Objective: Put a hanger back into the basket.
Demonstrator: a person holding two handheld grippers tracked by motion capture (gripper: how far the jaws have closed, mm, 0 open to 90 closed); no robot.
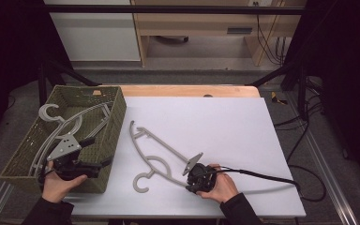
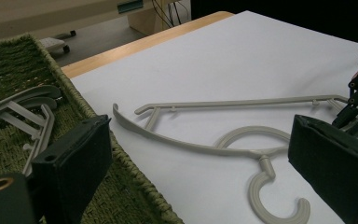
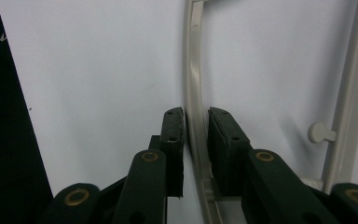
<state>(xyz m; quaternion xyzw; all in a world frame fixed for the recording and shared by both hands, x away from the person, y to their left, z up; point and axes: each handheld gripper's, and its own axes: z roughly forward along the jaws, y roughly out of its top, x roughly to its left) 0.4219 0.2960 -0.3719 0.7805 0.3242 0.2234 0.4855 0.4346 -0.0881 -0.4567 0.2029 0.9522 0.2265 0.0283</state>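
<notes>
High view: white table top [image 1: 225, 122], grey floor [image 1: 192, 75] beyond.

Table [image 1: 225, 117], white top over a wooden board, with two items on it.
Woven green basket [image 1: 112, 117] stands at the left edge, reaching to the front edge; grey plastic hanger [image 1: 161, 147] lies flat just beside it, toward the front, hook nearest the front edge.
</notes>
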